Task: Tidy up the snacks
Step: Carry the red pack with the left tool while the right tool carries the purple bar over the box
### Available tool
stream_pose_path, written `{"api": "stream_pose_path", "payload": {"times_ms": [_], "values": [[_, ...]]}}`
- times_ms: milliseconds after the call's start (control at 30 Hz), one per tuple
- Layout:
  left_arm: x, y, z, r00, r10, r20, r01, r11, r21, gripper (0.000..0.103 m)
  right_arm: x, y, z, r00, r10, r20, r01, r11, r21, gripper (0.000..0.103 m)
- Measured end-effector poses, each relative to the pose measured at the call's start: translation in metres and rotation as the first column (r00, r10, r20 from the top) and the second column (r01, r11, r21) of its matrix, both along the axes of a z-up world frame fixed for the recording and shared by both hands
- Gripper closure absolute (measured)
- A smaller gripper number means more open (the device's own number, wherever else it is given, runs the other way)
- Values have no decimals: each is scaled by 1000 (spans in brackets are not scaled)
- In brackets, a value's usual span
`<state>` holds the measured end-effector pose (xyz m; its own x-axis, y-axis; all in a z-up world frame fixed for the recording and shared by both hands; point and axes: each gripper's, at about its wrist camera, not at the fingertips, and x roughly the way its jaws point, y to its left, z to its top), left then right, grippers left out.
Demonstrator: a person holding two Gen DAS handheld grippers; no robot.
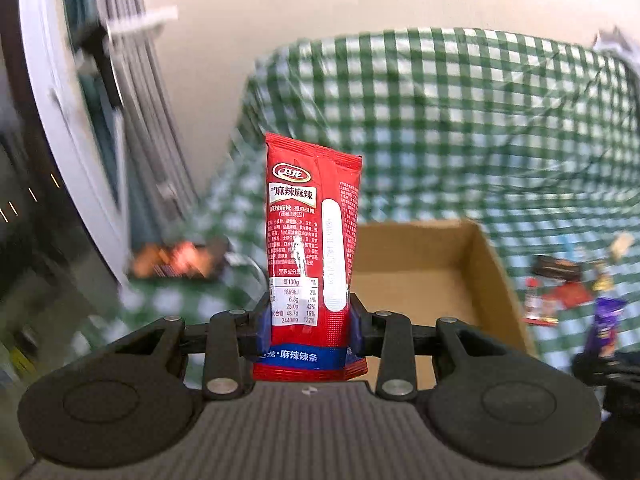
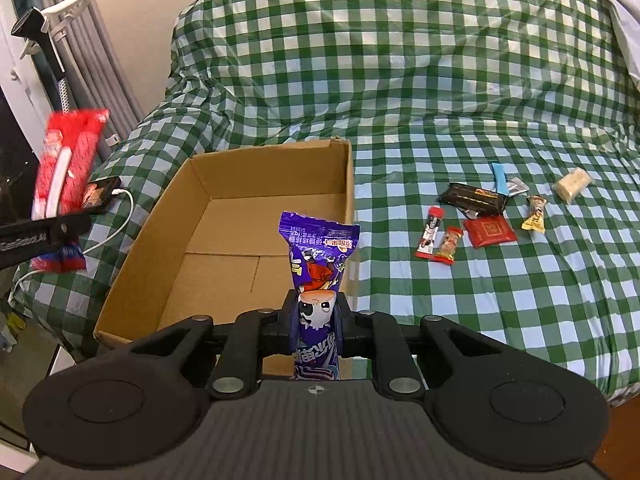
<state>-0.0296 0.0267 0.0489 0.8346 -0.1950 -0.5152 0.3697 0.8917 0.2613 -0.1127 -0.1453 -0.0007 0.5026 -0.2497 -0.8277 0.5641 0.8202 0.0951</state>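
Observation:
My left gripper is shut on a red spicy-strip packet, held upright to the left of an open cardboard box. The box holds nothing that I can see. My right gripper is shut on a purple snack packet, held upright over the box's near right corner. The left gripper with its red packet shows at the left edge of the right wrist view. Several small snacks lie on the bed right of the box: a black bar, a red square packet, a red stick.
The bed has a green checked cover. A phone on a white cable lies left of the box. Grey curtains and a clip stand are at the far left. The purple packet shows at the right in the left wrist view.

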Motion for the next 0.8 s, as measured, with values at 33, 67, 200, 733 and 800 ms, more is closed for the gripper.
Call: {"api": "stream_pose_path", "payload": {"times_ms": [33, 67, 200, 733, 800], "values": [[-1, -3, -1, 999, 3, 32, -4, 1000, 21, 63, 1, 0, -1, 1000, 3, 0, -3, 1000, 1, 85], [-1, -5, -2, 999, 4, 50, -6, 999, 34, 63, 4, 0, -1, 1000, 5, -1, -5, 1000, 2, 85], [5, -10, -6, 999, -4, 32, 2, 999, 47, 63, 14, 0, -4, 1000, 14, 1, -14, 1000, 7, 85], [53, 0, -27, 963, -40, -268, 23, 998, -65, 63, 50, -8, -26, 999, 45, -15, -44, 998, 33, 85], [59, 3, -32, 945, -47, -325, 19, 996, -87, 63, 54, -8, -29, 999, 49, -17, -49, 998, 35, 86]]}}
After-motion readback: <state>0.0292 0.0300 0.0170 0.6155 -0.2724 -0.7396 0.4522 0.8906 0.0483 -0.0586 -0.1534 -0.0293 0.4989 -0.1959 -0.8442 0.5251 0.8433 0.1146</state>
